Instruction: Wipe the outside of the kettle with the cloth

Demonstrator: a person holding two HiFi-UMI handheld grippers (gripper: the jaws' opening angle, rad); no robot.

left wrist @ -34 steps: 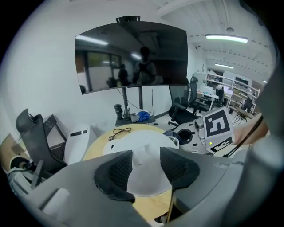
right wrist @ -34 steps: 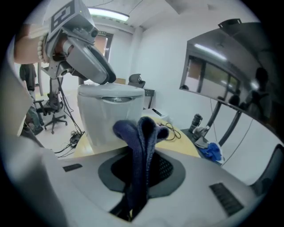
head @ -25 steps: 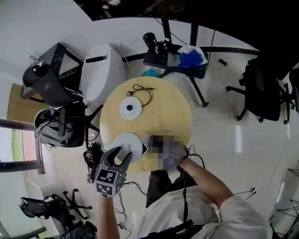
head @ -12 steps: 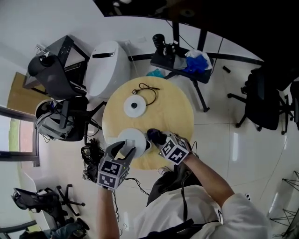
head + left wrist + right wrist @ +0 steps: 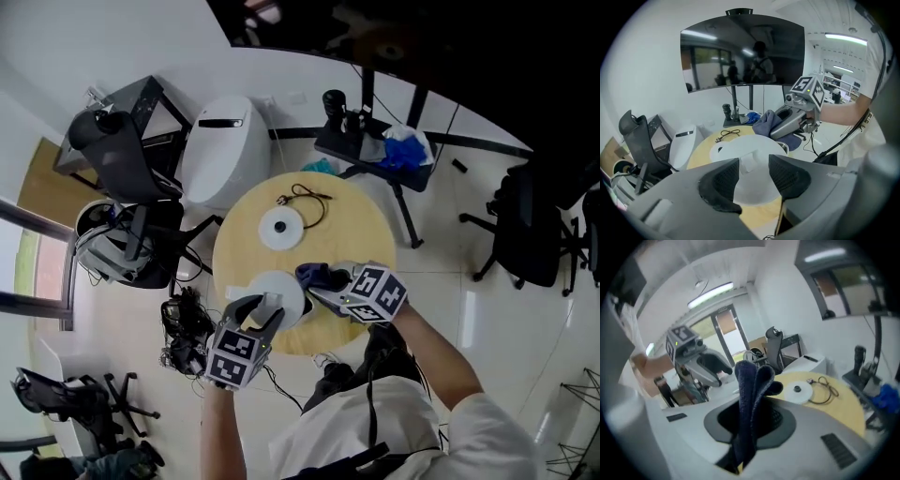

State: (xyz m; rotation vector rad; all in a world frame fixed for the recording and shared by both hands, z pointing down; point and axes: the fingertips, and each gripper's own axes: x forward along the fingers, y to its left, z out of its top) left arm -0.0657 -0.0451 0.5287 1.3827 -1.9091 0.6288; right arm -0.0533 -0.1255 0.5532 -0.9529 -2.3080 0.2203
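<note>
At the table [image 5: 356,234] edge, left gripper [image 5: 258,311] fingers clench the kettle [image 5: 281,289] handle; right gripper [image 5: 323,289] fingers pinch the cloth [image 5: 317,275] just beside it. Wiping looks about to start: next, press cloth to kettle side

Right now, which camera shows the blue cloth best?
The right gripper view: the cloth fills its middle, pinched between the right gripper's jaws. The head view shows only a small dark bundle beside the kettle. The left gripper view shows it bunched in that gripper, beyond the kettle.
</note>
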